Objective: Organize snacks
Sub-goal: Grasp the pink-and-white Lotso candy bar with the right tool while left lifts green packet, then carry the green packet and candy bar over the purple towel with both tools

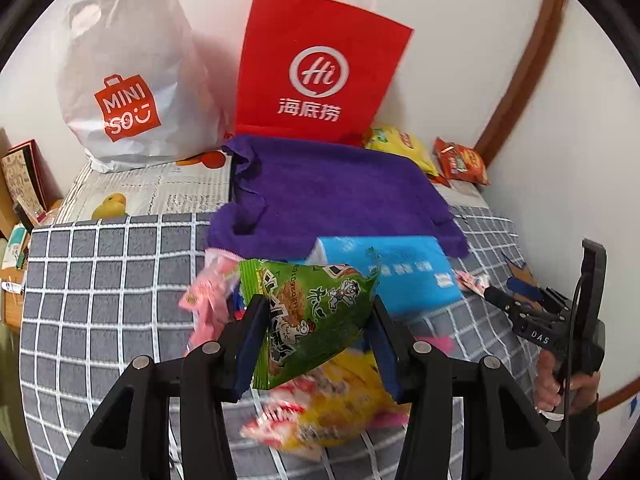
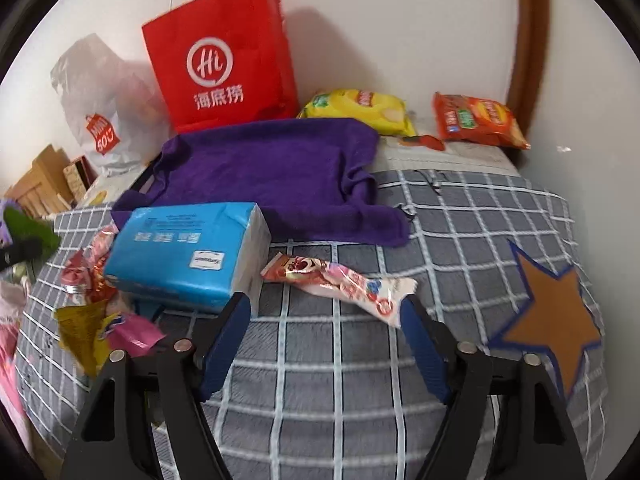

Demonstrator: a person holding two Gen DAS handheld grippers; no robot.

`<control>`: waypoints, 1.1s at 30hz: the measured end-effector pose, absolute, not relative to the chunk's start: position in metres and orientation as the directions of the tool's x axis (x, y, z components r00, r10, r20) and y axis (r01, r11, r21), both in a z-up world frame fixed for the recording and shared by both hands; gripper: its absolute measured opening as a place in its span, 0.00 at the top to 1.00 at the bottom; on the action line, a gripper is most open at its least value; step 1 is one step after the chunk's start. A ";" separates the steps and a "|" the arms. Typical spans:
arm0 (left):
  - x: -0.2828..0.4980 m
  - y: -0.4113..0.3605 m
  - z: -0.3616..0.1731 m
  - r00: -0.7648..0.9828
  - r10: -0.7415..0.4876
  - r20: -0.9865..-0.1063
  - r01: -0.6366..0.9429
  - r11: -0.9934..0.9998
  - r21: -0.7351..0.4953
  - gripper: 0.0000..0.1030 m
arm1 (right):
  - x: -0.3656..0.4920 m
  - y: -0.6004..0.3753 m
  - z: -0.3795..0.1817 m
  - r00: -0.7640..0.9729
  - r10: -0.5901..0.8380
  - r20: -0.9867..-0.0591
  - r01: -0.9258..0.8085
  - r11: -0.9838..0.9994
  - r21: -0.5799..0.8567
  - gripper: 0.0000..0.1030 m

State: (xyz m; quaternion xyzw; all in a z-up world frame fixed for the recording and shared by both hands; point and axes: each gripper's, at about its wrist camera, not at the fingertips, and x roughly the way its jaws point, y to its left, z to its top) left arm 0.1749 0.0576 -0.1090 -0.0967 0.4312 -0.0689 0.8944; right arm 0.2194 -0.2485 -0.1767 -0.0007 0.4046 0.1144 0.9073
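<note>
My left gripper (image 1: 316, 316) is shut on a green snack packet (image 1: 312, 316) and holds it above a pile of loose snacks: pink packets (image 1: 208, 300) to the left and a yellow and red packet (image 1: 332, 412) below. My right gripper (image 2: 326, 312) is open and empty, low over the checked cloth, with a long pink and white snack bar (image 2: 340, 280) just in front of its right finger. A blue tissue pack (image 2: 188, 256) lies left of the bar. The right gripper (image 1: 500, 300) also shows at the right edge of the left wrist view.
A purple cloth (image 2: 272, 172) lies behind the tissue pack. A red paper bag (image 2: 220, 60) and a white Miniso bag (image 2: 104, 120) stand against the wall. Yellow (image 2: 360, 110) and orange (image 2: 476, 120) chip bags lie at the back right. More wrappers (image 2: 92, 280) lie left.
</note>
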 end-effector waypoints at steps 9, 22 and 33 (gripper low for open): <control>0.203 0.069 -0.117 0.606 -0.201 -0.769 0.018 0.971 -0.240 0.54 | 0.259 -0.234 -0.206 0.621 0.243 -0.745 -0.329 0.944 0.034 0.33; 0.200 0.068 -0.121 0.594 -0.225 -0.772 0.027 0.965 -0.261 0.54 | 0.260 -0.233 -0.232 0.521 0.319 -0.792 -0.387 0.915 0.114 0.78; 0.187 0.072 -0.116 0.599 -0.234 -0.766 0.021 0.961 -0.277 0.54 | 0.236 -0.225 -0.233 0.530 0.289 -0.797 -0.306 0.942 0.138 0.71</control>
